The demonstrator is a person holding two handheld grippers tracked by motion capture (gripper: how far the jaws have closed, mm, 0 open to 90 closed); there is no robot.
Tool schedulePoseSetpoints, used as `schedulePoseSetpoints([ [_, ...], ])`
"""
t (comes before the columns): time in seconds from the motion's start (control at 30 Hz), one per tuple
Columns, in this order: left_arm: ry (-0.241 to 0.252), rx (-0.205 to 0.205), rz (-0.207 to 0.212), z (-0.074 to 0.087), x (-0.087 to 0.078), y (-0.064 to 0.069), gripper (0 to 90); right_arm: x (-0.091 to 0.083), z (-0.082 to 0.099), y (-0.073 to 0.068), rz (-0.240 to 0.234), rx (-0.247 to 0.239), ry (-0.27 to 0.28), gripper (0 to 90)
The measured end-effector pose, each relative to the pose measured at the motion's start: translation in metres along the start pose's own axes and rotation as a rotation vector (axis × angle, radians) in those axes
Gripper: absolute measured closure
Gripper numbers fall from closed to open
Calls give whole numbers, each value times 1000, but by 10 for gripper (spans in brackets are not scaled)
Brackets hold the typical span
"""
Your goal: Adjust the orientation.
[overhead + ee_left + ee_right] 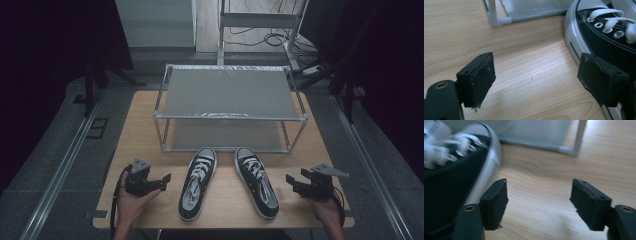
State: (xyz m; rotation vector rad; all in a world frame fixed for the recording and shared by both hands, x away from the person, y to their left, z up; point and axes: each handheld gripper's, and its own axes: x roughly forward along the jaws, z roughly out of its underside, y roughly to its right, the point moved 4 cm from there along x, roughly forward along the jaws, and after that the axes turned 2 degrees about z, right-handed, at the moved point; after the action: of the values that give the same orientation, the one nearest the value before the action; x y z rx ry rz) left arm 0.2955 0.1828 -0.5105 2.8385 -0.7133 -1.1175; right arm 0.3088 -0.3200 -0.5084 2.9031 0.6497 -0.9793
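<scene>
**Two sneakers between two open claws, each shoe inboard of its nearer hand**

On the high view the left gripper (165, 181) sits at about 8 o'clock on the wooden table (227, 200), the right gripper (291, 183) at about 4 o'clock, and the pair of shoes lies between them. The left sneaker (198, 183) is just beside the left claw, toward 3 o'clock from it; the right sneaker (256, 181) lies toward 9 o'clock from the right claw, a little farther off. So each hand has its own shoe nearer

Each shoe's long axis runs roughly from 6 to 12 o'clock, the toes tipped in toward each other and pointing at the shelf rack (229, 118) behind them. The claws point inward across that axis, so they meet the shoes side-on

Both claws stand wide with nothing between the pads. On the left gripper view the right-hand pad (600, 78) is close against the shoe's side wall; whether it touches I cannot tell

The shoes are black canvas with white laces, metal eyelets and a smooth pale rubber toe cap and sole band. The rack is thin metal tube with grey, matt shelf panels; the tabletop is light wood grain
</scene>
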Motion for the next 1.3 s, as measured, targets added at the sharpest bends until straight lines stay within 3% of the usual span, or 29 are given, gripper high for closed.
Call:
schedulePoseSetpoints([
  [0.07,-1,6,23,-2,-3,5,147,-5,-5,-6,-31,-6,14,331],
  [0.17,3,8,25,-2,-5,7,157,-13,-12,-20,-78,-40,24,357],
  [0.23,3,16,32,-3,-6,9,158,-16,-14,-24,-85,-45,26,368],
  [0.3,-6,30,36,-2,-6,11,166,-22,-20,-37,-126,-71,40,424],
  [0.37,-15,38,44,-1,-7,14,166,-24,-22,-41,-131,-83,50,436],
  [0.47,-17,27,70,-2,-8,16,190,-31,-28,-59,-202,-97,68,492],
  [0.5,-17,26,80,-3,-9,17,190,-31,-28,-59,-202,-97,68,492],
  [0.57,-29,30,89,-3,-8,19,201,-31,-29,-68,-251,-94,65,549],
  [0.6,-32,34,91,-3,-7,20,210,-30,-30,-76,-286,-85,68,620],
  [0.73,-34,34,103,-3,-6,23,217,-29,-32,-97,-334,-124,58,759],
  [0.77,-34,34,103,-3,-6,23,217,-29,-32,-97,-334,-124,58,759],
  [0.9,-32,36,112,-4,-7,26,219,-27,-32,-130,-389,-174,36,863],
  [0.97,-31,38,121,-5,-8,28,219,-27,-32,-136,-394,-183,28,873],
  [1.0,-29,40,126,-5,-9,29,219,-26,-31,-152,-409,-195,20,882],
  [1.07,-30,43,129,-6,-10,30,219,-26,-31,-157,-417,-203,16,885],
  [1.17,-34,46,132,-6,-9,31,219,-23,-27,-179,-434,-228,0,889],
  [1.2,-35,44,135,-6,-9,31,219,-19,-24,-193,-456,-245,-19,889],
  [1.23,-36,41,136,-6,-9,31,219,-19,-24,-193,-456,-245,-19,889],
  [1.3,-32,36,141,-6,-11,31,219,-12,-17,-211,-472,-268,-50,890],
])
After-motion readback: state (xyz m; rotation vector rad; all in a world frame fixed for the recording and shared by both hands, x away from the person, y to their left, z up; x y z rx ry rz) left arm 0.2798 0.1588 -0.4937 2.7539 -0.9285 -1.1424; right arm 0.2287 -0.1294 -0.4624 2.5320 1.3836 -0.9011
